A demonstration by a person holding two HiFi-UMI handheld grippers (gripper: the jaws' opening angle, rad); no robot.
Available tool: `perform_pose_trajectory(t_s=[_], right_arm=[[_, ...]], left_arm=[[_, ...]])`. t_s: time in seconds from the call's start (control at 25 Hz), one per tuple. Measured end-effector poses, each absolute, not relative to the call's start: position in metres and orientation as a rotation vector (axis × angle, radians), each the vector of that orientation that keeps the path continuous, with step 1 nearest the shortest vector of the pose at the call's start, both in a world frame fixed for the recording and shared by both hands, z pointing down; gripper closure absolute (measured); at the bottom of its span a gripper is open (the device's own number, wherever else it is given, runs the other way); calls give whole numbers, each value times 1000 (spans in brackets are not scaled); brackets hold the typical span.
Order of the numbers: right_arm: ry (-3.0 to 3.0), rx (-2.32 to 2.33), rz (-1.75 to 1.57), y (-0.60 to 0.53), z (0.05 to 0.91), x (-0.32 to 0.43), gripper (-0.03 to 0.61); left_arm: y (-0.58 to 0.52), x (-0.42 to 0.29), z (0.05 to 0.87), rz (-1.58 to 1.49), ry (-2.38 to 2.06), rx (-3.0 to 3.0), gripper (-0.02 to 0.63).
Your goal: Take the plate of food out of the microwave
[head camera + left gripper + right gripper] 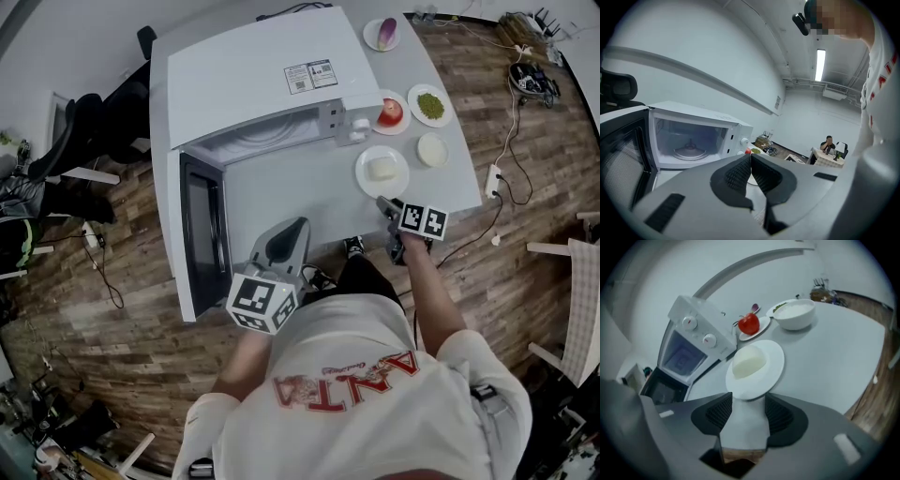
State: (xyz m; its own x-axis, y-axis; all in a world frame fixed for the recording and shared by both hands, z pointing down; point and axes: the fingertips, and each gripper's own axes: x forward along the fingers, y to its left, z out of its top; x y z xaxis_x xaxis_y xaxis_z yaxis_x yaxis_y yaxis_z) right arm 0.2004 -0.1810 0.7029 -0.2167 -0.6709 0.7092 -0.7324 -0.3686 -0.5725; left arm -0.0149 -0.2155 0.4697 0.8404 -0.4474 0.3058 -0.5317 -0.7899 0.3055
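Plate of food [382, 172] out on the tabletop [281, 187], just right of the open-doored microwave [253, 84]. Right tongs [748, 404] released, spread wide at the plate's near rim, pads off it. Left tongs [750, 158] clenched on nothing, held before the microwave's opening. Cavity mostly hidden from overhead; food only a pale, blurred mound.

Microwave [244, 84] shell smooth white, semi-gloss; table [281, 187] smooth matt grey. Plate [774, 361] glossy white, ceramic look, food [749, 363] on it pale and matt. Floor [112, 309] rough-grained wood planks; right gripper [748, 398] pads [721, 412] ribbed matt black.
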Motion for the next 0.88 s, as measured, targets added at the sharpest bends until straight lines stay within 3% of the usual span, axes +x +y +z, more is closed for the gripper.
perform_pose_trajectory(t_s=[0.16,0.32,0.36,0.88], right_arm=[[-1666,1786,1461,-170,706,195,385],[-1768,1819,1372,-180,673,184,566],[-1824,1824,1340,-186,660,178,577],[-2581,1650,680,-251,441,79,577]], left_arm=[[-218,-18,468,282,-740,2636,603],[-225,-27,461,248,-777,2640,603],[-227,-29,458,239,-789,2644,603],[-246,-87,400,59,-1011,2683,603]])
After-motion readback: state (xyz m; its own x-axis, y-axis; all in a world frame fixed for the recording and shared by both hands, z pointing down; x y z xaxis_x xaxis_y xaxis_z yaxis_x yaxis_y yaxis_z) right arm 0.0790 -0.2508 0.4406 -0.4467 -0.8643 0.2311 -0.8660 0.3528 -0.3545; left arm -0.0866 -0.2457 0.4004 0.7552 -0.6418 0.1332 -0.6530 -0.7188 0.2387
